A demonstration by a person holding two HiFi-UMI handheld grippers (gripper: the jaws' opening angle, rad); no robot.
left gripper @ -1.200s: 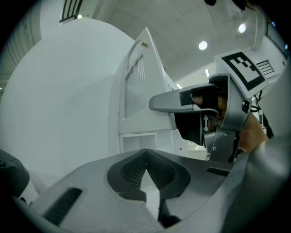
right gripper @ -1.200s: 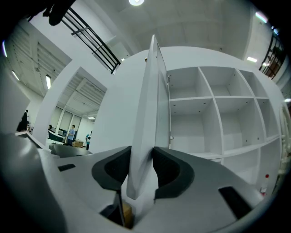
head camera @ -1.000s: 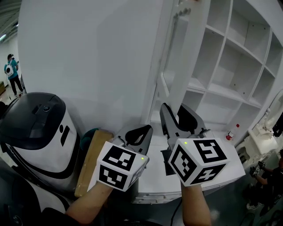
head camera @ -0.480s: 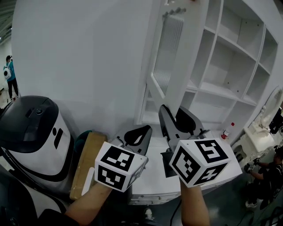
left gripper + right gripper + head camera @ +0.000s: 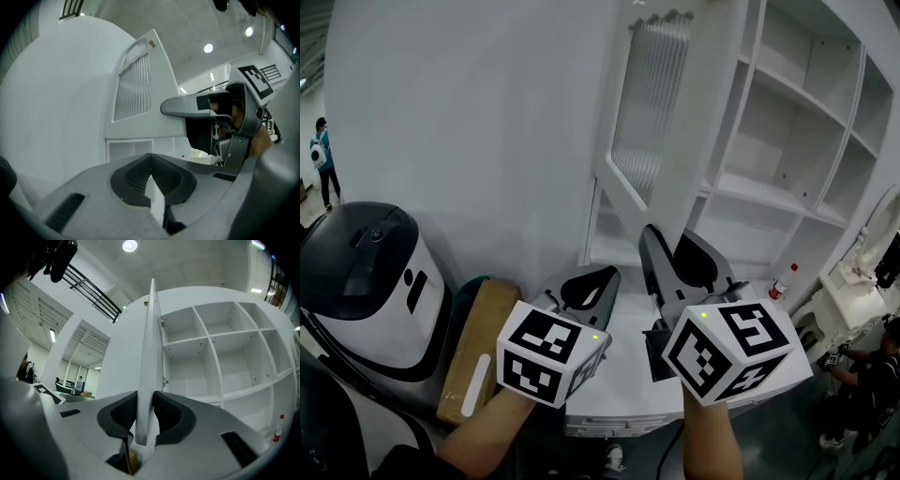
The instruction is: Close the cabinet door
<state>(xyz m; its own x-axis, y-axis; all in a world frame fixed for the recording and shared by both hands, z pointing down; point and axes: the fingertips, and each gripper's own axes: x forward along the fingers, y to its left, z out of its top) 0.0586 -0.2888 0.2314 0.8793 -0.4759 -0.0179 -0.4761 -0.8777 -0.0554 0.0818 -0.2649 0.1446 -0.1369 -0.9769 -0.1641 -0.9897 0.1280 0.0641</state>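
Note:
The white cabinet door [image 5: 652,122] with a ribbed glass panel stands open, hinged to the shelved cabinet [image 5: 787,141]. My right gripper [image 5: 670,246] points at its lower free edge. In the right gripper view the door edge [image 5: 151,357] runs upright between the jaws of the right gripper [image 5: 146,404]; they are closing, and both pads touch its faces. My left gripper [image 5: 591,277] hovers just left of it, shut on nothing. In the left gripper view the left gripper [image 5: 151,161] faces the door's front [image 5: 136,89], with the right gripper [image 5: 211,108] beside it.
A black and white machine [image 5: 366,272] and a cardboard box [image 5: 473,352] stand at lower left against the white wall. A low white platform [image 5: 628,375] lies under the grippers. A red-capped bottle [image 5: 780,281] sits at the right. People stand far left [image 5: 321,155] and lower right [image 5: 862,375].
The door has swung, so more of its ribbed panel faces me. Both grippers have moved sideways with it, and the right jaws have narrowed onto the door edge.

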